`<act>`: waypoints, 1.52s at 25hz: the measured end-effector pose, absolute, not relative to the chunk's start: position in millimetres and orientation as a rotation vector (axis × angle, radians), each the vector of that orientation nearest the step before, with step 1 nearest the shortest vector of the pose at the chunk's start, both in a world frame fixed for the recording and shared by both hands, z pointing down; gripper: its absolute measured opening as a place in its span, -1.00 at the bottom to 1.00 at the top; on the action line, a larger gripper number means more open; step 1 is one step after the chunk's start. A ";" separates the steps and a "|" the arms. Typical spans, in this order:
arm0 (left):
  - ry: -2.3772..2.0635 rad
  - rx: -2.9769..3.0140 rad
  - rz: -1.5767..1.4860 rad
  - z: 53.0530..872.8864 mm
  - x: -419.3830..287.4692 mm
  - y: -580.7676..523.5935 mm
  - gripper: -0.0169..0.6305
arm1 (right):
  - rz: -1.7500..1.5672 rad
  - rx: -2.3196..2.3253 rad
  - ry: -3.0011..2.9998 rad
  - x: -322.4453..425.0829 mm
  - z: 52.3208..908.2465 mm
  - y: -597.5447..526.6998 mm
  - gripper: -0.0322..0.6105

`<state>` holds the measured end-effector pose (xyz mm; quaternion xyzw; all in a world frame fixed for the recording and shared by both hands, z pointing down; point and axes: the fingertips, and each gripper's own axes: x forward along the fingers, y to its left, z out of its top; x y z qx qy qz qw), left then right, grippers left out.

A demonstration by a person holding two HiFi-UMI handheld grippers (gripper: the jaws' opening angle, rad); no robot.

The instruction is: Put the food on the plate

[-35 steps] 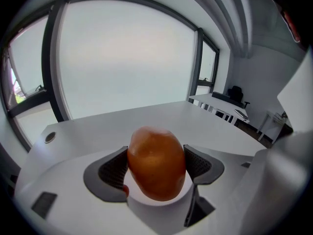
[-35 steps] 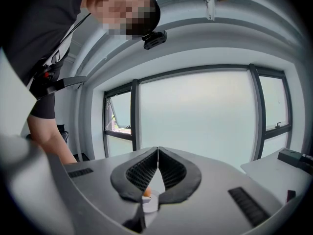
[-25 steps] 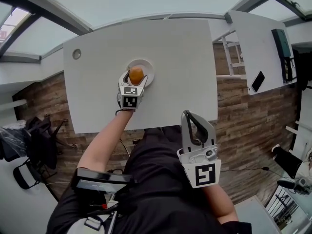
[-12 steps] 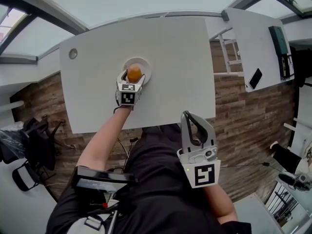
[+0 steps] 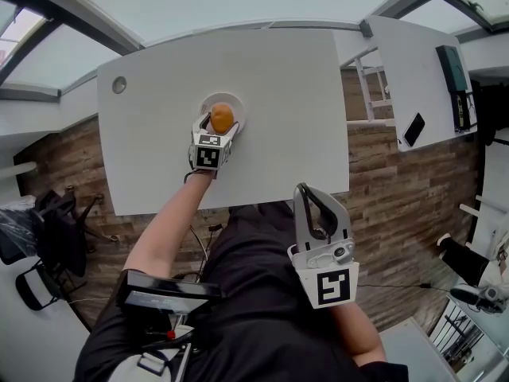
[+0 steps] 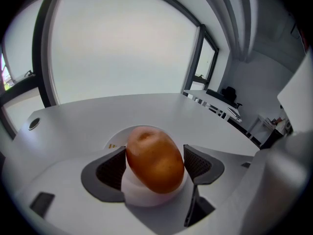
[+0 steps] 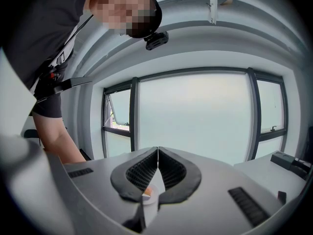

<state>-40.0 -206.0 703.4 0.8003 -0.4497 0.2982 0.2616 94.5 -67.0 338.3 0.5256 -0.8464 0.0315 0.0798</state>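
An orange-brown, potato-like food item [image 5: 222, 118] sits between the jaws of my left gripper [image 5: 219, 124], which is shut on it. It hangs just over the small white plate [image 5: 235, 104] on the white table [image 5: 286, 94]. In the left gripper view the food [image 6: 154, 159] fills the gap between both dark pads, with the plate [image 6: 113, 140] directly beneath and behind it. I cannot tell if the food touches the plate. My right gripper [image 5: 307, 191] is off the table, close to the person's body; its jaws [image 7: 157, 153] are pressed together with nothing in them.
A round cable hole [image 5: 119, 84] is at the table's far left corner. A second white table [image 5: 406, 62] to the right carries a phone [image 5: 413, 130] and a dark device [image 5: 450, 74]. Dark chairs [image 5: 48, 237] stand on the wooden floor to the left.
The left gripper with the food has shifted slightly further over the middle of the plate. The right gripper has stayed where it was.
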 end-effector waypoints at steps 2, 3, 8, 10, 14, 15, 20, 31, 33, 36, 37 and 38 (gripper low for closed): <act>-1.214 2.167 0.825 703.0 -41.9 -200.9 0.15 | 0.095 1.564 -2.537 93.5 337.3 -64.8 -0.88; -1.226 2.168 0.819 700.7 -43.2 -200.4 0.15 | 0.094 1.558 -2.540 93.0 336.9 -63.5 -0.88; -1.290 2.175 0.775 685.0 -48.7 -199.9 0.15 | 0.092 1.543 -2.557 91.3 336.1 -55.8 -0.88; -1.291 2.175 0.764 681.3 -49.2 -196.9 0.15 | 0.093 1.537 -2.566 90.2 335.8 -52.4 -0.88; -1.290 2.174 0.744 674.1 -49.5 -189.5 0.15 | 0.094 1.524 -2.570 88.6 336.4 -46.6 -0.88; -1.294 2.174 0.739 671.3 -50.6 -187.6 0.15 | 0.095 1.526 -2.574 88.2 335.4 -45.2 -0.88; -1.329 2.191 0.668 648.9 -50.2 -180.1 0.15 | 0.088 1.517 -2.597 84.0 333.2 -38.0 -0.88; -1.370 2.232 0.588 617.6 -51.6 -149.7 0.15 | 0.057 1.471 -2.642 72.7 327.6 -27.2 -0.88; -1.376 2.237 0.573 611.1 -52.5 -146.9 0.15 | 0.048 1.453 -2.650 69.5 326.3 -27.3 -0.88; -1.392 2.244 0.524 596.3 -52.9 -144.8 0.14 | 0.037 1.433 -2.670 64.6 322.7 -27.3 -0.88; -1.396 2.249 0.511 592.2 -53.5 -143.3 0.14 | 0.033 1.426 -2.681 62.3 321.0 -27.6 -0.88; -1.403 2.254 0.505 588.1 -54.7 -141.4 0.14 | 0.028 1.416 -2.692 59.7 319.5 -27.5 -0.88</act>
